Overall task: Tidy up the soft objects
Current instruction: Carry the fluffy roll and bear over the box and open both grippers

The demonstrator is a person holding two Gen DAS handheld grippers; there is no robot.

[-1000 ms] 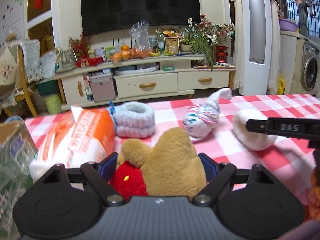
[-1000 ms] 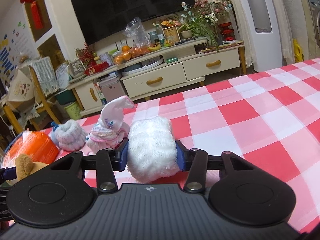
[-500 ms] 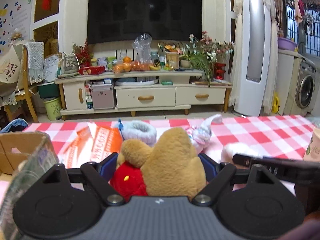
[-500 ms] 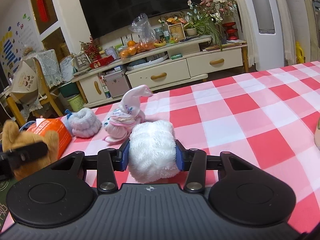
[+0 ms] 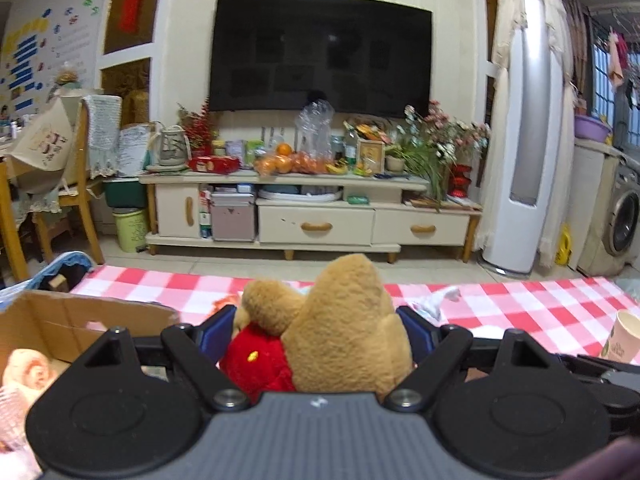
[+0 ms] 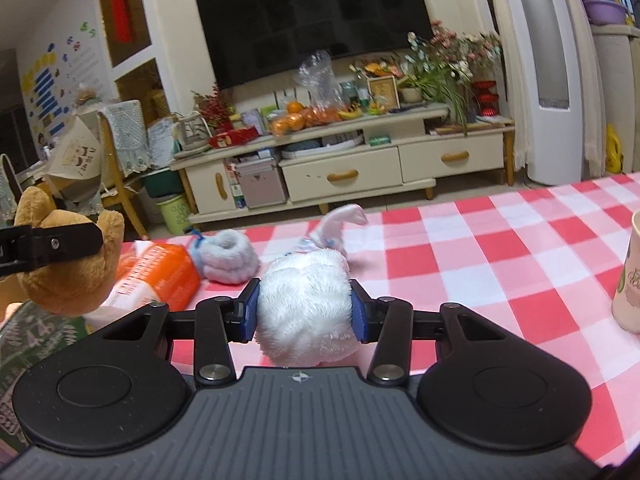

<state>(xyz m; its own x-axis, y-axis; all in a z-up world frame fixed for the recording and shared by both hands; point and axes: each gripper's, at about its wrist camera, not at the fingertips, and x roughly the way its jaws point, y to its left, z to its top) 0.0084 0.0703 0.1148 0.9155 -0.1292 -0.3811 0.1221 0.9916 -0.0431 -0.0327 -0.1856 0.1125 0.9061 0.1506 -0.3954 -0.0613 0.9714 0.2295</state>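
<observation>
My left gripper (image 5: 316,332) is shut on a brown plush bear with a red shirt (image 5: 344,328) and holds it up above the table; the bear also shows at the left of the right wrist view (image 6: 68,264). My right gripper (image 6: 305,312) is shut on a white fluffy rolled towel (image 6: 306,304), lifted off the red-checked tablecloth (image 6: 500,248). A pale blue fluffy roll (image 6: 228,256) and a white patterned sock bundle (image 6: 336,226) lie on the cloth beyond it. A cardboard box (image 5: 72,320) at the left holds soft pinkish things (image 5: 24,372).
An orange package (image 6: 160,272) lies left of the blue roll. A paper cup (image 6: 630,276) stands at the right, also in the left wrist view (image 5: 620,338). A TV cabinet (image 5: 312,216), chair (image 5: 68,200) and washing machine (image 5: 624,220) stand beyond the table.
Both grippers have risen with their loads. The left one has carried the bear up and left, so the cardboard box now shows below it. The white towel has left the cloth.
</observation>
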